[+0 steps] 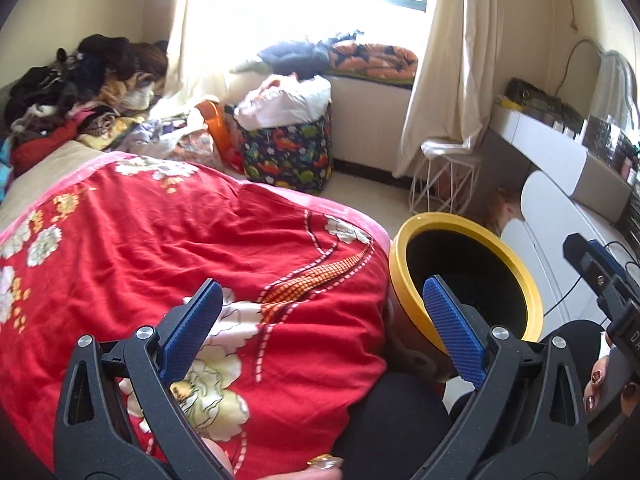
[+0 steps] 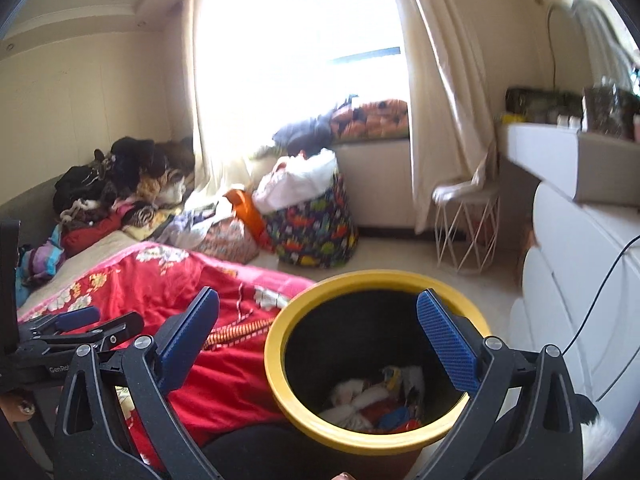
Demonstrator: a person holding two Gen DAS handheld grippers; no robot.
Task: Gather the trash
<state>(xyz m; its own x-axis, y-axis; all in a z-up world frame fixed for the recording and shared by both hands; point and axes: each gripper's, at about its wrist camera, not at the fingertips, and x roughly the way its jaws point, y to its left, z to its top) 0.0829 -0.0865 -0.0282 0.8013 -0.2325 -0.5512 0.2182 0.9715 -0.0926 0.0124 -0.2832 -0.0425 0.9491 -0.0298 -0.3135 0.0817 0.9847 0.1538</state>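
A round bin with a yellow rim (image 2: 276, 360) stands beside the bed and holds crumpled white paper and red and blue wrappers (image 2: 372, 400). My right gripper (image 2: 318, 342) hovers open over the near side of the bin, and nothing sits between its blue pads. My left gripper (image 1: 320, 320) is open and empty too, above the red flowered quilt (image 1: 180, 248), with its right finger in front of the bin (image 1: 464, 280). One finger of the right gripper (image 1: 600, 258) shows at the right edge of the left wrist view. The left gripper (image 2: 100, 322) shows at the left of the right wrist view.
A dinosaur-print fabric basket (image 1: 288, 152) stuffed with white cloth stands at the foot of the bed. Clothes are piled (image 1: 80, 80) at the bed's far end. A white wire stool (image 1: 444, 176) and a white dresser (image 1: 560, 240) line the right wall. Curtains frame a bright window.
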